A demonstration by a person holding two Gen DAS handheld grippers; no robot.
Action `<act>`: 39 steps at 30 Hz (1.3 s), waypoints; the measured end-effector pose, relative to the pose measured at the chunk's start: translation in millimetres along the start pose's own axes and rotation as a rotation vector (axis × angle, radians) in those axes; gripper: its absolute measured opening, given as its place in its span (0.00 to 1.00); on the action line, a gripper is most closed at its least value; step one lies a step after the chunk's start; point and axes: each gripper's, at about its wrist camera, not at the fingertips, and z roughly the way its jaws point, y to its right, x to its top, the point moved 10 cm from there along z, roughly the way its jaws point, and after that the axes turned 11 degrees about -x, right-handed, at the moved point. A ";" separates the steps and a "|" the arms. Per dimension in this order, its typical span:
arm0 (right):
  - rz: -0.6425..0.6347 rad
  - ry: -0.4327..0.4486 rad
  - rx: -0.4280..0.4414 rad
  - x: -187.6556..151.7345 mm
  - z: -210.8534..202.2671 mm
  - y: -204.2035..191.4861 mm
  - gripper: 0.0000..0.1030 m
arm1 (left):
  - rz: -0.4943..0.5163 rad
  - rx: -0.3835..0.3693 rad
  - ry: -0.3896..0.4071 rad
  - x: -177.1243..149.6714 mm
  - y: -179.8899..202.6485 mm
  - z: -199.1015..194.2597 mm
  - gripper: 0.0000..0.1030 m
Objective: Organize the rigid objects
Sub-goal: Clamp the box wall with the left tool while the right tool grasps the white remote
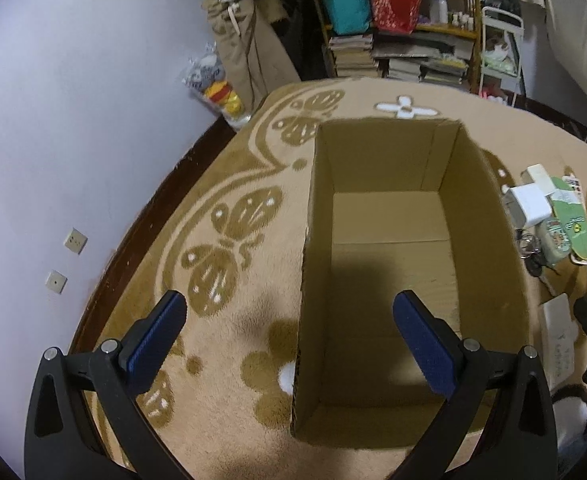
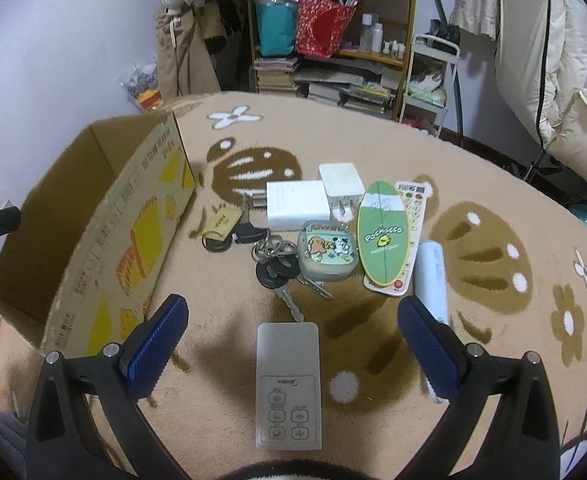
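An open, empty cardboard box (image 1: pixel 389 264) (image 2: pixel 93 216) stands on the patterned carpet. My left gripper (image 1: pixel 289 312) hovers open above its near left wall, holding nothing. My right gripper (image 2: pixel 293 316) is open over a flat white remote (image 2: pixel 288 388) lying between its fingers on the carpet. Beyond it lie a bunch of keys (image 2: pixel 269 256), a tan key tag (image 2: pixel 223 220), two white chargers (image 2: pixel 297 205) (image 2: pixel 341 184), a cartoon-printed case (image 2: pixel 327 254), a green oval case (image 2: pixel 382 234) on a white button remote (image 2: pixel 411 208), and a pale blue tube (image 2: pixel 431 280).
A shelf unit (image 2: pixel 333 40) with books, a teal bin and a red bag stands at the back. The lilac wall (image 1: pixel 73 120) runs along the carpet's left edge. A white cart (image 2: pixel 429 80) and hanging pale coats (image 2: pixel 545 60) are at the right.
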 end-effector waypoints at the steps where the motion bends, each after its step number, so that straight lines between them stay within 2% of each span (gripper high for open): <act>1: -0.006 -0.008 -0.003 -1.1 3.5 -1.1 1.00 | -0.003 -0.001 -0.007 -0.2 -1.2 3.6 0.99; 6: -0.040 -0.050 -0.010 -9.4 19.9 -7.8 1.00 | -0.023 0.008 -0.053 -5.2 -7.4 23.9 0.99; 16: -0.019 -0.172 0.017 -32.7 45.4 -8.3 1.00 | -0.017 0.066 -0.123 -16.1 -14.6 45.5 0.99; 19: -0.003 -0.170 0.001 -35.1 49.1 -3.8 1.00 | -0.020 0.082 -0.127 -15.3 -17.9 46.7 0.99; 23: -0.012 -0.200 -0.007 -41.2 54.4 -2.7 1.00 | -0.026 0.072 -0.136 -15.8 -18.3 48.7 0.91; 26: -0.029 -0.213 -0.008 -44.8 56.9 -5.1 1.00 | -0.022 0.058 -0.145 -17.8 -14.7 50.6 0.80; 28: -0.026 -0.222 0.000 -46.5 59.7 -7.2 0.88 | -0.021 0.053 -0.156 -20.0 -12.9 52.8 0.75; 33: -0.013 -0.266 0.008 -56.9 66.4 -7.7 0.86 | -0.045 0.016 -0.182 -25.3 -11.5 57.7 0.47; 39: -0.029 -0.289 0.003 -61.8 68.7 -10.6 0.85 | -0.076 -0.012 -0.211 -31.2 -10.6 60.7 0.27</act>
